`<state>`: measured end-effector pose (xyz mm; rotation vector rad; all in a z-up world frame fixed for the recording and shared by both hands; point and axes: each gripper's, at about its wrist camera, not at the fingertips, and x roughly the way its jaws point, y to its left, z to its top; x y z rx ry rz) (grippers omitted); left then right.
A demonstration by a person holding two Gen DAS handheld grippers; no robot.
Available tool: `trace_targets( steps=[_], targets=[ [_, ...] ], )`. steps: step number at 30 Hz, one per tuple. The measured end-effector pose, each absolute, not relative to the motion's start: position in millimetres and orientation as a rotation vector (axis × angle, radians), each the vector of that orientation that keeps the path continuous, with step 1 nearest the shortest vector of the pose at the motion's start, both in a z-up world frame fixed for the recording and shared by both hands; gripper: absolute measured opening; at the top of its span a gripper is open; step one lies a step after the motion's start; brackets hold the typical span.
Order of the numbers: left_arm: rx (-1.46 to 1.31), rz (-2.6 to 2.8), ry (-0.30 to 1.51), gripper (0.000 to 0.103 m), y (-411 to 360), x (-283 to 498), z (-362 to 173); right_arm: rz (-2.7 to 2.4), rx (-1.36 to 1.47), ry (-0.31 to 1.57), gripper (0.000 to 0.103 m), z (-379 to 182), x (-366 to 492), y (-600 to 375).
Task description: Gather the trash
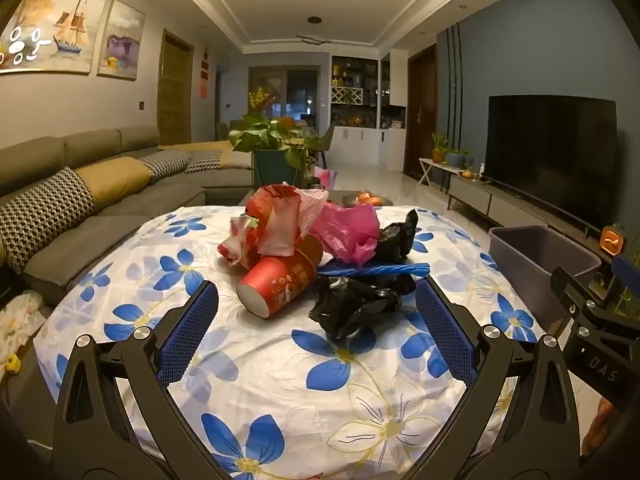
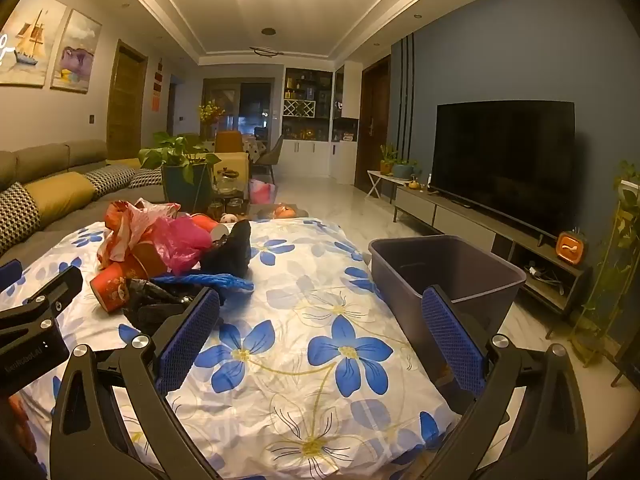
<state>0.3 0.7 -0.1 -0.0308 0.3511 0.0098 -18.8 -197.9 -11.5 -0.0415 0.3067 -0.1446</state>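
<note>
A heap of trash lies on the flowered tablecloth [image 1: 280,360]: a red paper cup [image 1: 276,286] on its side, a crumpled black bag [image 1: 356,306], a blue twisted strip [image 1: 376,270], a pink bag [image 1: 348,234] and red-white bags [image 1: 268,224]. My left gripper [image 1: 318,300] is open and empty, just short of the cup and black bag. My right gripper [image 2: 320,308] is open and empty, over the cloth between the heap [image 2: 160,252] and a grey bin [image 2: 448,276] at the table's right side. The bin also shows in the left wrist view [image 1: 540,256].
A grey sofa [image 1: 80,200] runs along the left. A potted plant [image 1: 276,148] stands behind the table. A TV [image 2: 504,160] on a low cabinet is at the right. A plant stand [image 2: 612,264] is at the far right.
</note>
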Motion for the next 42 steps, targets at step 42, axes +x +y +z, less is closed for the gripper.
trace_targets(
  steps=[42],
  targets=[
    [-0.024,0.004,0.331,0.097,-4.1,-1.4,3.3,-0.138,-0.018,0.305,0.098,-11.8,-18.3,-201.0]
  ],
)
